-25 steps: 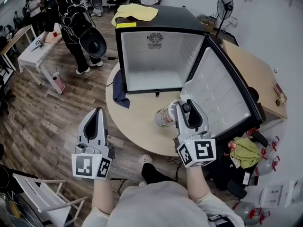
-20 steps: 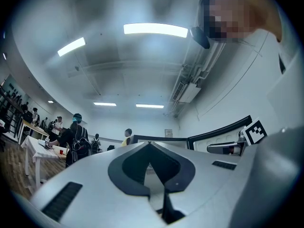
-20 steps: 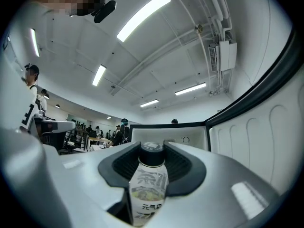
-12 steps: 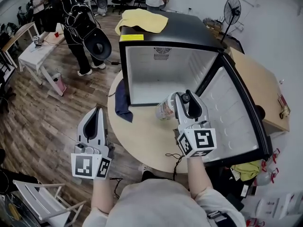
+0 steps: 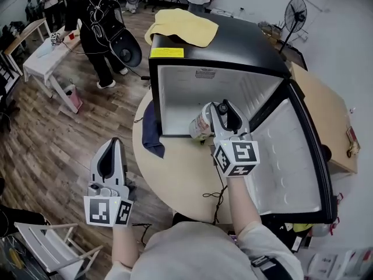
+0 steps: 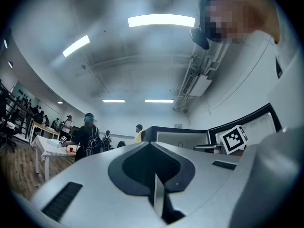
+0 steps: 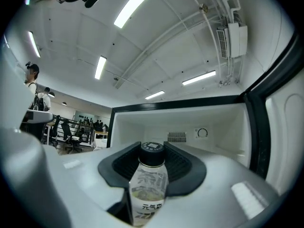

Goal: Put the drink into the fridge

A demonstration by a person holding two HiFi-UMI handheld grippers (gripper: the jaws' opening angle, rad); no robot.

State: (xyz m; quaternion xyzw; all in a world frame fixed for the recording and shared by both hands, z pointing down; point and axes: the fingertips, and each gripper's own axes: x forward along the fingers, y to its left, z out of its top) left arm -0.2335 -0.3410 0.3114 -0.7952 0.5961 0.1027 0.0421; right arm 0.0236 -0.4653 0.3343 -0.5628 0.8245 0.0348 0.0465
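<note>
Compared with one second before, the right gripper had travelled from the lower middle of the head view, over the round table, up to the mouth of the open fridge, and the drink bottle had come with it. The bottle was now just in front of the white interior, left of the open door. The left gripper stayed in the lower left, over the wooden floor. In the right gripper view the bottle's long axis ran up and down the frame, with the black cap on top and the printed label toward the camera. The two jaws pinched the bottle from both sides. The right forearm reached forward from the lower centre. The left gripper pointed toward the top of the frame, its jaws pressed together on nothing.
</note>
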